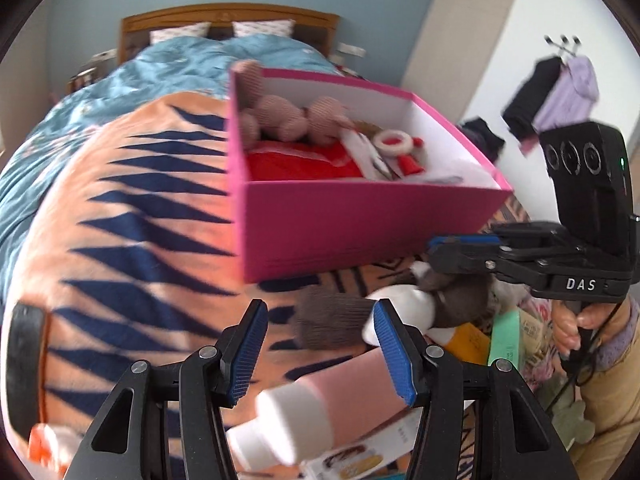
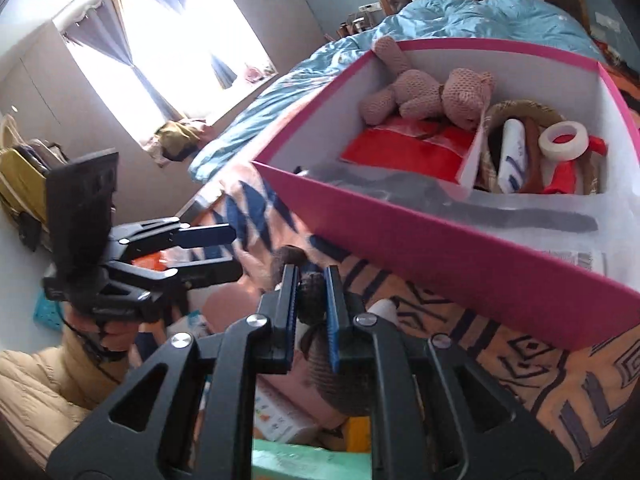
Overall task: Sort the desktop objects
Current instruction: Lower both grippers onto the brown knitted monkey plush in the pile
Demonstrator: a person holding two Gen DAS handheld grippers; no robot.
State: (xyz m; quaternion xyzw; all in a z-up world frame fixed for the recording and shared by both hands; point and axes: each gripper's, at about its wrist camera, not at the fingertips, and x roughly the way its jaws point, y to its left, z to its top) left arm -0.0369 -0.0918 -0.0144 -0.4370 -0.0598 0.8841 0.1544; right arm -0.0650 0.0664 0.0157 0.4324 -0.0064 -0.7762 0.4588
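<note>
Brown plush toy: clamped between the right gripper fingers, its shape mostly hidden behind them. Pink bottle: blurred, its white cap and far end partly covered by the left gripper fingers. Printed pack: cut off by the bottom edge, text unreadable. Green box: hidden in part behind the gripper frame. Dark strip in the pink box: blurred, impossible to identify.

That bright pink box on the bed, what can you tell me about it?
The open pink cardboard box has white inner walls and no lid on it. It rests tilted on an orange and navy patterned blanket. A white divider splits it. One side holds a pinkish knitted teddy bear lying on something flat and red; the other holds a white tape roll, a white tube and brown loops. Neither gripper touches it.
</note>
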